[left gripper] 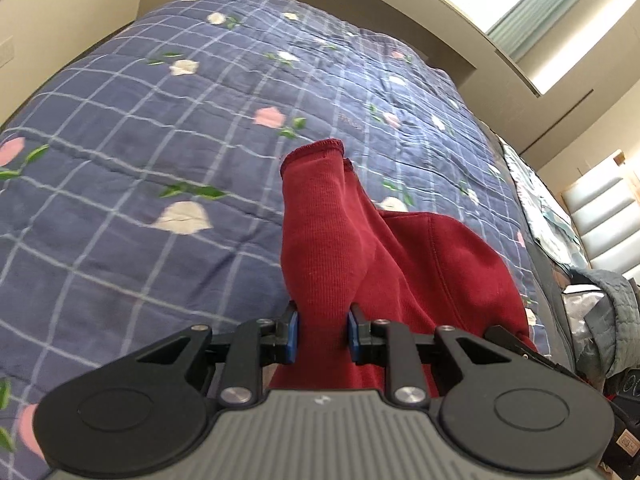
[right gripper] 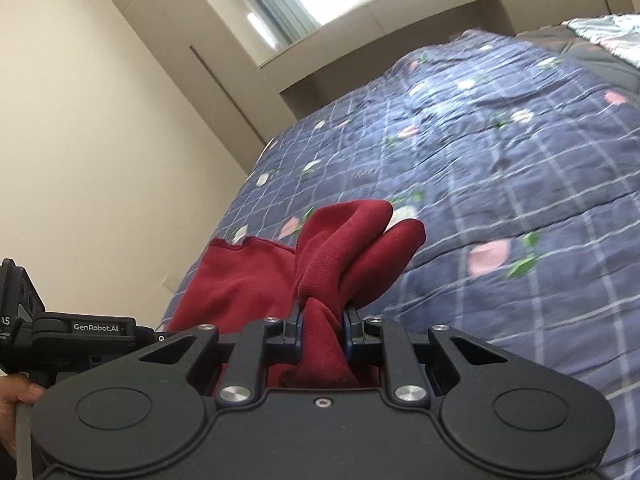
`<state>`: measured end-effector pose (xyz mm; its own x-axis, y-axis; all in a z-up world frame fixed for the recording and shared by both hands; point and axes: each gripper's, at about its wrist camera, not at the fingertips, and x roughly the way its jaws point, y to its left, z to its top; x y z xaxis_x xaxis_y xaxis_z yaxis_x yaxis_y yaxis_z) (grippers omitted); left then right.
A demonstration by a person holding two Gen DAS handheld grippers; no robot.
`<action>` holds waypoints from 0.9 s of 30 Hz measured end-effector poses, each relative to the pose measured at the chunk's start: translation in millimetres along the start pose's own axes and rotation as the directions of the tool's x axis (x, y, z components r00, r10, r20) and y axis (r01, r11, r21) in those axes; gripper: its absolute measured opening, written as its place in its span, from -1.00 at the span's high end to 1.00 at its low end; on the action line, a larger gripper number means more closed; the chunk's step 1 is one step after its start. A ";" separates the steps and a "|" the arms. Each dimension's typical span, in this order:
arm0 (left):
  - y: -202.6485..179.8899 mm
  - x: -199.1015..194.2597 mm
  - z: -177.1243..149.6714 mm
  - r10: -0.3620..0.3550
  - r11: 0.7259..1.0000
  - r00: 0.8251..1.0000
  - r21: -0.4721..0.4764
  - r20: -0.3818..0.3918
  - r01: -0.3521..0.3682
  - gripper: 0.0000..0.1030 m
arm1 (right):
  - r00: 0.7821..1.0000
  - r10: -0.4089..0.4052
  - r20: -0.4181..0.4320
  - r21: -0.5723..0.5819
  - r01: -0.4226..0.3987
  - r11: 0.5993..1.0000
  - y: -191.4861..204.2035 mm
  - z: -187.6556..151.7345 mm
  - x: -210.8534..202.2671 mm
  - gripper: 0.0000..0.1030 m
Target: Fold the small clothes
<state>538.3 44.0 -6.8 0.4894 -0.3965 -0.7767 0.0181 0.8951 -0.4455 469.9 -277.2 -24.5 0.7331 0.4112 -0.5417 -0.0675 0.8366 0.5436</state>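
A dark red knit garment (left gripper: pixel 420 264) hangs between my two grippers above a bed. My left gripper (left gripper: pixel 322 326) is shut on a bunched part of it, and a hemmed end (left gripper: pixel 316 152) sticks up past the fingers. My right gripper (right gripper: pixel 323 328) is shut on another bunched part of the red garment (right gripper: pixel 344 248), with folds bulging past the fingers. The rest of the cloth (right gripper: pixel 236 280) stretches left toward the left gripper's body (right gripper: pixel 80 332).
A blue checked quilt with flower print (left gripper: pixel 160 120) covers the bed (right gripper: pixel 520 184) below. Beige walls and cupboards (right gripper: pixel 100 100) stand behind. A grey cloth and bags (left gripper: pixel 600 312) lie at the bed's right side.
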 end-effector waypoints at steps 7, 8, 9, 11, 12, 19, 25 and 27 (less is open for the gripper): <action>37.4 -6.6 -3.8 0.020 0.999 1.000 -0.025 -0.004 -0.020 0.49 | 0.999 0.004 -0.051 -0.010 -0.005 1.000 16.8 -16.1 23.0 0.63; 41.1 -4.5 -5.0 0.020 0.999 1.000 -0.030 -0.007 -0.021 0.49 | 0.998 -0.001 -0.061 -0.007 0.001 1.000 16.9 -18.9 27.3 0.63; 44.8 -2.1 -6.4 0.022 0.999 1.000 -0.034 -0.012 -0.022 0.49 | 0.998 -0.007 -0.068 -0.006 0.006 1.000 16.0 -21.4 30.2 0.63; 51.4 3.6 -9.8 0.025 0.999 0.999 -0.047 -0.022 -0.026 0.49 | 0.996 -0.023 -0.080 -0.010 0.022 1.000 15.3 -26.9 36.5 0.63; 55.0 6.0 -11.8 0.024 0.998 0.999 -0.054 -0.026 -0.025 0.49 | 0.996 -0.029 -0.083 -0.013 0.028 1.000 13.5 -29.7 37.7 0.63; 65.2 10.3 -17.1 0.012 0.998 1.000 -0.065 -0.025 -0.013 0.46 | 0.996 -0.047 -0.080 -0.023 0.045 0.999 5.3 -36.1 39.2 0.62; 63.2 10.0 -18.6 0.021 0.998 0.999 -0.052 -0.025 -0.023 0.42 | 0.994 -0.075 -0.074 -0.081 0.069 0.994 11.0 -38.6 40.9 0.60; 64.2 10.1 -18.6 0.024 0.998 0.999 -0.055 -0.025 -0.025 0.38 | 0.994 -0.082 -0.072 -0.097 0.075 0.992 12.2 -39.4 42.2 0.59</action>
<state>528.2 93.7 -51.5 0.4681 -0.3799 -0.7978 -0.0422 0.8922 -0.4496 473.4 -235.4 -65.9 0.6857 0.3662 -0.6290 -0.0781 0.8962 0.4367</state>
